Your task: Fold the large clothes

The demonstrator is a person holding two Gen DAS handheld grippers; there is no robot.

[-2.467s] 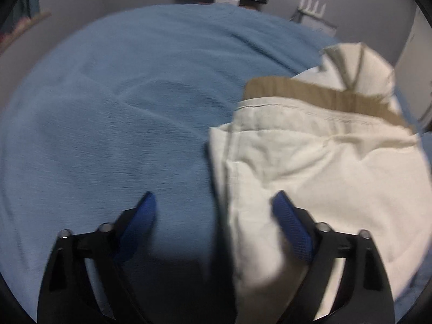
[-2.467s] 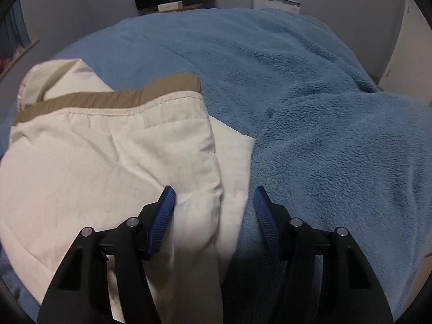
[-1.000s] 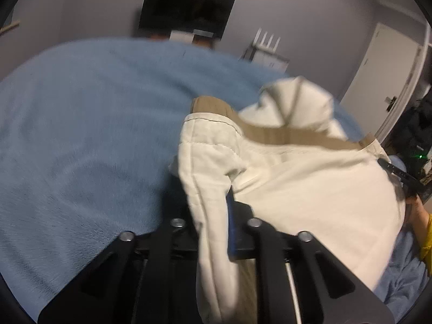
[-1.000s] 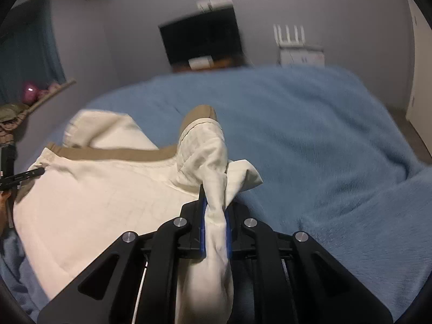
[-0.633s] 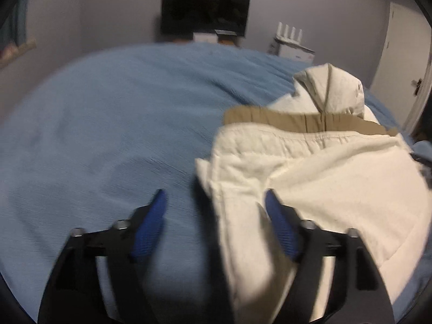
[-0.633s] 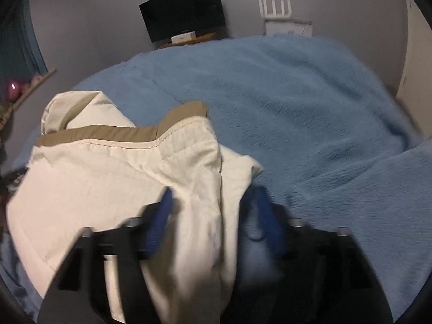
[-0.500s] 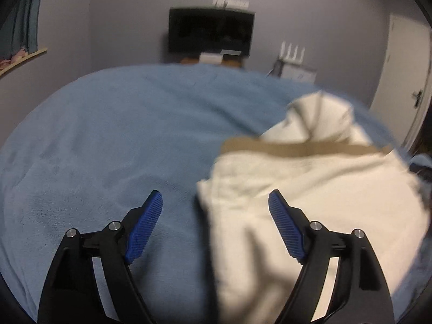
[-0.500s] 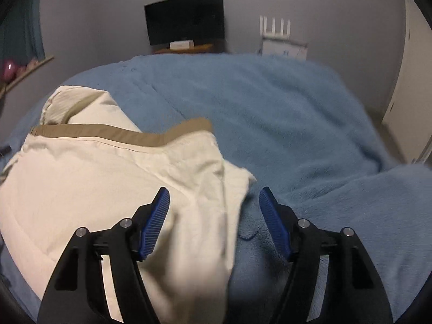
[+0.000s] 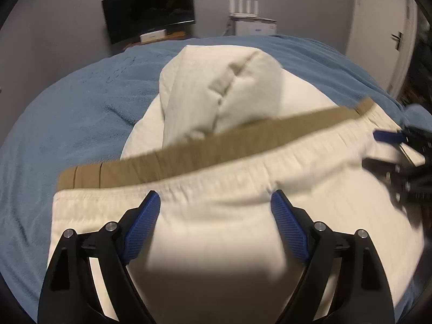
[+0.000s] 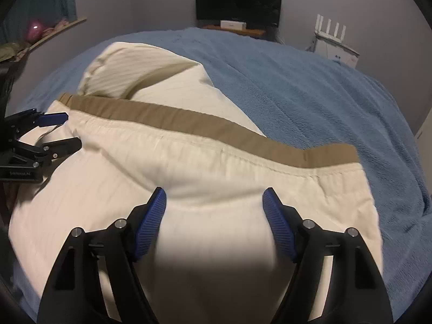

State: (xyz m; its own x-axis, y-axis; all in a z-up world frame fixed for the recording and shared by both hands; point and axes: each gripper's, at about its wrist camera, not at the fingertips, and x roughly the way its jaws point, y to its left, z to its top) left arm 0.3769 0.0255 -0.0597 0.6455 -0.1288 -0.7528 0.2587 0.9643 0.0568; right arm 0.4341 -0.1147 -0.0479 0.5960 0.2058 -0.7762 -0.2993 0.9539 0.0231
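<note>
Both grippers, left gripper (image 9: 213,206) and right gripper (image 10: 214,202), hover with jaws apart over the cream hoodie (image 10: 205,162); soft, bulky, limp, so pinch the tan hem (image 10: 205,120) ahead of the jaws.

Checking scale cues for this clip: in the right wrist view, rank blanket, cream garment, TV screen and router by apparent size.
1. Cream garment and blue blanket: too similar; the garment is nearer.
2. TV screen.
3. Router.

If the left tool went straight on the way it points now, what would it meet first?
Most likely the cream garment: the open left tool points at the fabric just short of its tan band. The hood lies beyond; depth is unclear.
</note>
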